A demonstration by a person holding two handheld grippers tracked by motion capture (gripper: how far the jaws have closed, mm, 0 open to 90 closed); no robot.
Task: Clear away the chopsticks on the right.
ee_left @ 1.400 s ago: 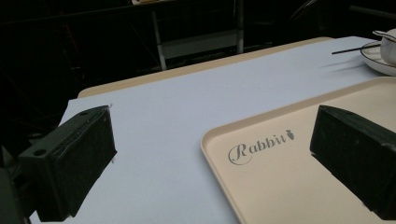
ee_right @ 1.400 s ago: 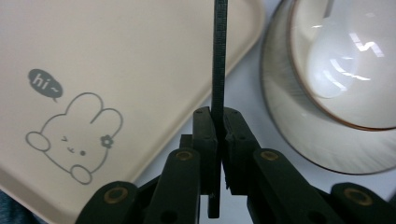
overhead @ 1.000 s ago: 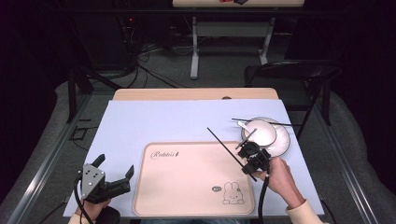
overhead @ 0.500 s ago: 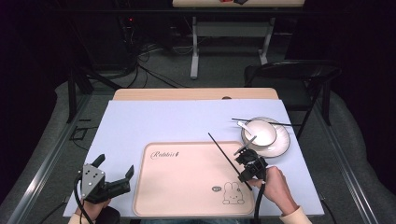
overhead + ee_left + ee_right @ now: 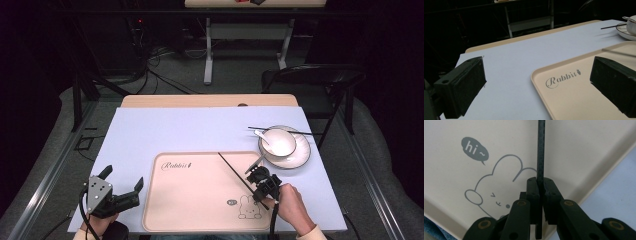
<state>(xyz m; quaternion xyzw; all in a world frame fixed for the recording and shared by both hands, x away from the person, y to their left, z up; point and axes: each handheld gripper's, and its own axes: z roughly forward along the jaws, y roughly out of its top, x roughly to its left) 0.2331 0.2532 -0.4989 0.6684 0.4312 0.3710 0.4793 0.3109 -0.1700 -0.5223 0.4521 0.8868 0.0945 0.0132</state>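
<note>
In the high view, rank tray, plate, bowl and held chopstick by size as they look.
1. tray, by far.
2. plate.
3. bowl, sitting on the plate.
4. chopstick: long but very thin, least area; roughly plate-length, so that is unsure.

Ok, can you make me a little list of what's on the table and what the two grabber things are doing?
table cover: pale blue sheet
tray: beige, rabbit drawing, near the front edge
right gripper: shut on a black chopstick, above the tray's rabbit corner
left gripper: open, holding nothing, left of the tray
plate: white with dark rim, right of the tray
bowl: white, on the plate
spoon: white, in the bowl
second chopstick: lies across the plate, behind the bowl
</note>
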